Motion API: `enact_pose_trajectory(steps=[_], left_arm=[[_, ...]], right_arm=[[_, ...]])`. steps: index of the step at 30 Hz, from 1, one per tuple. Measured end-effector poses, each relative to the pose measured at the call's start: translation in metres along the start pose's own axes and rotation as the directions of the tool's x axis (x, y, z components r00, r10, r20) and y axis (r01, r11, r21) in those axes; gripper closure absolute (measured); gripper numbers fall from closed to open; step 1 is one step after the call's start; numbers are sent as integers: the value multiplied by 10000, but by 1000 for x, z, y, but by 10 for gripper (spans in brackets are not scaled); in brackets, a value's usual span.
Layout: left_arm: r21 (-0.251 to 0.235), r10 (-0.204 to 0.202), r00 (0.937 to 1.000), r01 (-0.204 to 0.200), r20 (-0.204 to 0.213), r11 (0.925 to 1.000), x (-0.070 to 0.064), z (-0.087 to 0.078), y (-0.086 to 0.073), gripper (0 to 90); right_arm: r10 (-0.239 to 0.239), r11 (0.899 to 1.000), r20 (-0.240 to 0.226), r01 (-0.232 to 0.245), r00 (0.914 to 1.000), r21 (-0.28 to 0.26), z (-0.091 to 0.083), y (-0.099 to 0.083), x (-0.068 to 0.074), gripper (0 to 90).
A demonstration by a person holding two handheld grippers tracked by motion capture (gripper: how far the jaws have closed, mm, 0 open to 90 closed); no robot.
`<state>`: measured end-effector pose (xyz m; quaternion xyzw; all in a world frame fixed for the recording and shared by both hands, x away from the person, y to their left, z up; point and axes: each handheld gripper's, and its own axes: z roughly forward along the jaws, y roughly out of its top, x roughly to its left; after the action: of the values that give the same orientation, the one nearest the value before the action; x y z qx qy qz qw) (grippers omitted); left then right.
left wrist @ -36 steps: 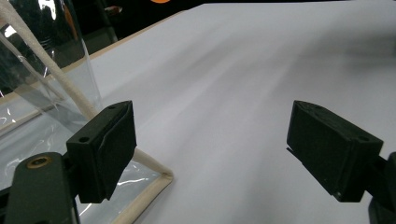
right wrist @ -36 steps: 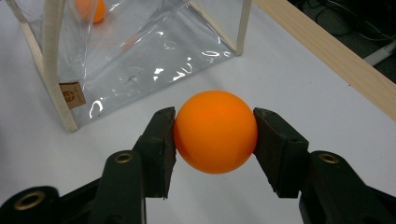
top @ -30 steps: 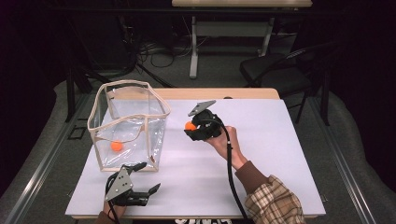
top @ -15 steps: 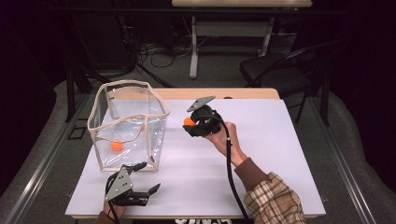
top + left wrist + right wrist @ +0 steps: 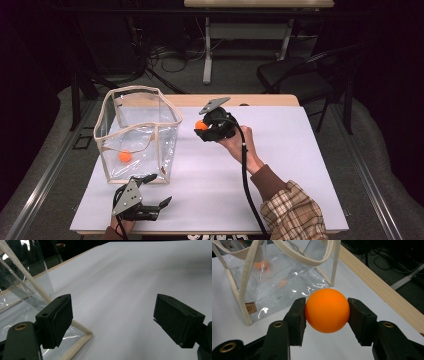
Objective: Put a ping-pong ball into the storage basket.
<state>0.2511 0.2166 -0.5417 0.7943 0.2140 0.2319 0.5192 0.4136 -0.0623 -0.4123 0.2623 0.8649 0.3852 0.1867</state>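
Right gripper (image 5: 325, 312), clamped on our orange ball (image 5: 327, 310), hangs just right of the clear bag's (image 5: 137, 131) open mouth; left gripper (image 5: 112, 320) idles open, empty.

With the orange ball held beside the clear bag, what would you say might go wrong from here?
1. The orange ball is round and pinched only at its sides by the right gripper, so it might squirt out and roll off the table.
2. The clear bag is soft and its strap droops across the mouth; the ball could hit it and bounce out.
3. The left gripper is open, not steadying the bag.
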Motion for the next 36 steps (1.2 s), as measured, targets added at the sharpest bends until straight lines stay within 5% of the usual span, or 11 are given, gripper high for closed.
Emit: enact_pose_trajectory(steps=[36], left_arm=[[14,-15,10000,15,33,10000,0,1,0,158]], right_arm=[[-144,9998,197,147,9997,-130,-2,26,-6,504]])
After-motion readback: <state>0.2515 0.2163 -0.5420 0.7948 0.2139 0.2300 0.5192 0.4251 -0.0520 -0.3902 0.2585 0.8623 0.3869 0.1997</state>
